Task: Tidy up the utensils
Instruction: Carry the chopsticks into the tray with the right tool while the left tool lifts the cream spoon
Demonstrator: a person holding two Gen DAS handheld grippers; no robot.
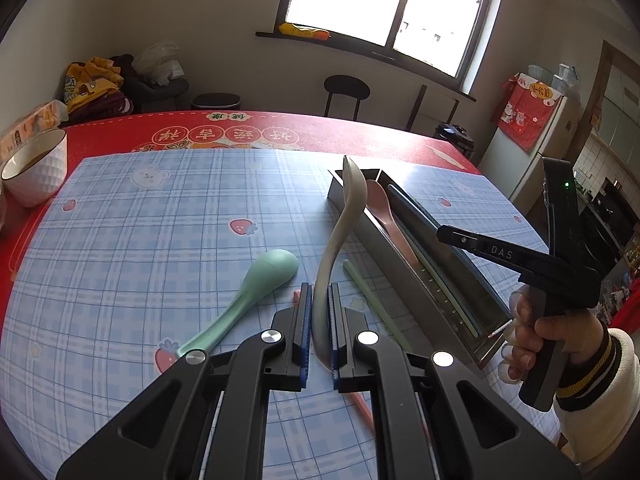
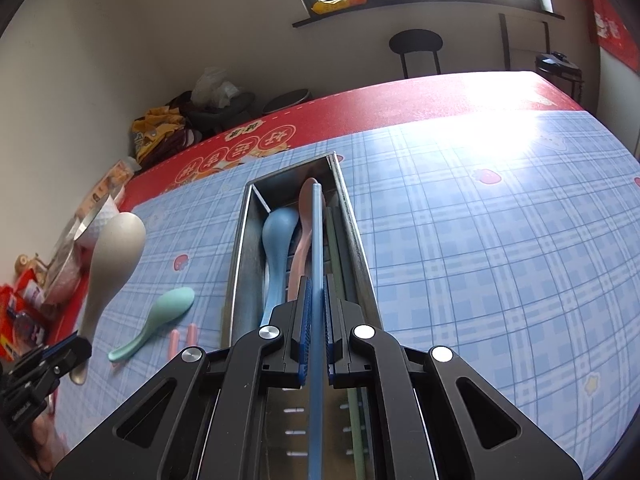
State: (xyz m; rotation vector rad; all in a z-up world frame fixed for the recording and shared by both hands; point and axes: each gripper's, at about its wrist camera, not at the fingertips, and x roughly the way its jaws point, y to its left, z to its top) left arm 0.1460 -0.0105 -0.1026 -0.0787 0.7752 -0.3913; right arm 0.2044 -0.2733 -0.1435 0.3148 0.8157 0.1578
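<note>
— What's under you?
— A red table (image 1: 120, 128) under a window (image 1: 384, 0), with a blue plaid mat (image 1: 140, 240) on it.

— And the tray?
— Your metal tray (image 2: 240, 248) holds a blue spoon (image 2: 276, 240), a pink spoon (image 2: 306, 216) and a green chopstick (image 2: 334, 240).

— My hands?
— Your right gripper (image 2: 316, 320) clamps a blue chopstick (image 2: 317, 240) over the tray. Your left gripper (image 1: 320, 320) pinches a beige spoon (image 1: 344, 216) beside the tray's left wall.

— Loose pieces?
— A green spoon (image 1: 256, 284) lies on open mat left of the tray.
</note>
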